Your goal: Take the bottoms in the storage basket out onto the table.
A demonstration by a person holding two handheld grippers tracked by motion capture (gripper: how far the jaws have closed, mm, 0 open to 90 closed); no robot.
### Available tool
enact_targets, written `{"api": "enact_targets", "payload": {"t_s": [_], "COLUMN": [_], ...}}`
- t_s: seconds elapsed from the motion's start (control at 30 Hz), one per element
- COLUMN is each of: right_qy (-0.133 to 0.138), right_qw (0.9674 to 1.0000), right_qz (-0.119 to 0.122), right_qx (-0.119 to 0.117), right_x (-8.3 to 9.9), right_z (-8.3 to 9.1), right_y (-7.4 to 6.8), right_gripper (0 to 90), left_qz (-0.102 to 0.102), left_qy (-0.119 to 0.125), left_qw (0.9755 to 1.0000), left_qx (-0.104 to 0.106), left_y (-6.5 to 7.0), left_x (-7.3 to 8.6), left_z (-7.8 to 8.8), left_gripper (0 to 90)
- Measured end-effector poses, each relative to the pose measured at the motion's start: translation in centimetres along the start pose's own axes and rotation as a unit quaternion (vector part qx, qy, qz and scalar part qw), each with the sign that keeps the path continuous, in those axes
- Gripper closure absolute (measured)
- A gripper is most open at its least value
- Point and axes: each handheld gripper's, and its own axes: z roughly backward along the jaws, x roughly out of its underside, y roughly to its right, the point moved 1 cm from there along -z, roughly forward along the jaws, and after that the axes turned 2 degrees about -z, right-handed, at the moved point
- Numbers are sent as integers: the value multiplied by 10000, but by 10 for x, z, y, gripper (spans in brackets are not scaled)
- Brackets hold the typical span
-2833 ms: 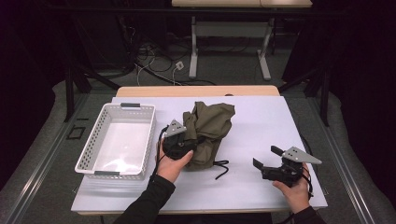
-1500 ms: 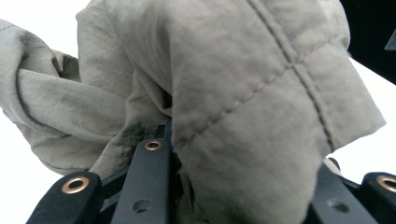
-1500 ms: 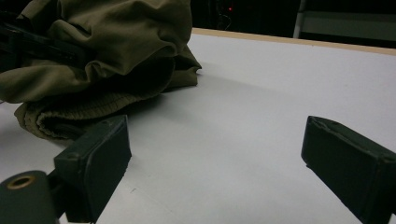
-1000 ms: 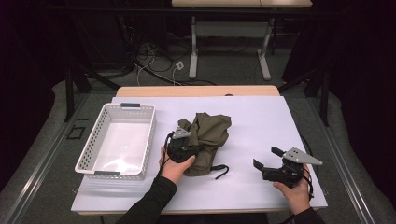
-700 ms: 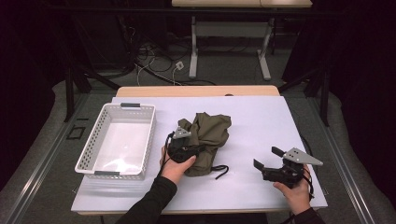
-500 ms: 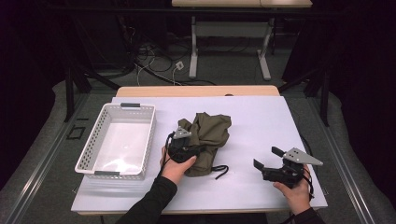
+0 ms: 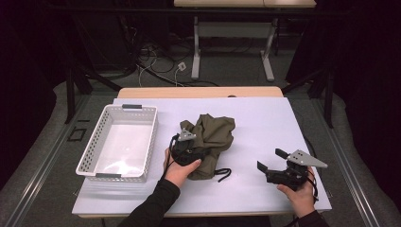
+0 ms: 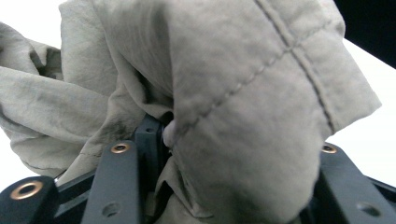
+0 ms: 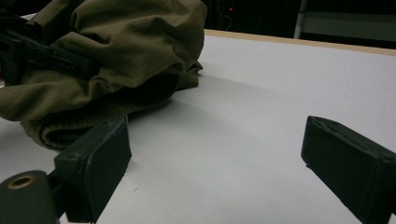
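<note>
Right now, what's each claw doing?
Left claw: jaws have just been opening, olive cloth bunched between them; a grip cannot be told.
Right claw: open, nothing between its jaws, resting on the table.

L hand-held gripper tips prob. buried under cloth.

Crumpled olive-green cloth garment now lower, pulled nearer to me than 2.8 s ago. My left gripper jaws just been opening, cloth folds between them.
</note>
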Motion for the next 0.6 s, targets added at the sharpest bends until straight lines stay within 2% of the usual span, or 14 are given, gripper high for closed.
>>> {"api": "enact_targets", "payload": {"t_s": [0.3,0.37,0.53,0.6], "right_qy": [-3,-7,-9,-3], "right_qw": [10000,10000,10000,10000], "right_qz": [-13,-6,-5,-4], "right_qx": [4,1,3,3], "right_x": [0,0,0,0], "right_z": [0,1,1,1], "right_y": [0,0,0,0], "right_gripper": [82,82,83,83], "left_qz": [-90,-216,-387,-438], "left_qy": [-110,-156,-207,-313], "left_qw": [9999,9995,9988,9984], "left_qx": [-86,-188,-204,-176], "left_y": [3,4,6,7], "left_x": [-3,-4,-6,-7], "left_z": [1,2,2,2], "left_gripper": [420,401,393,393]}}
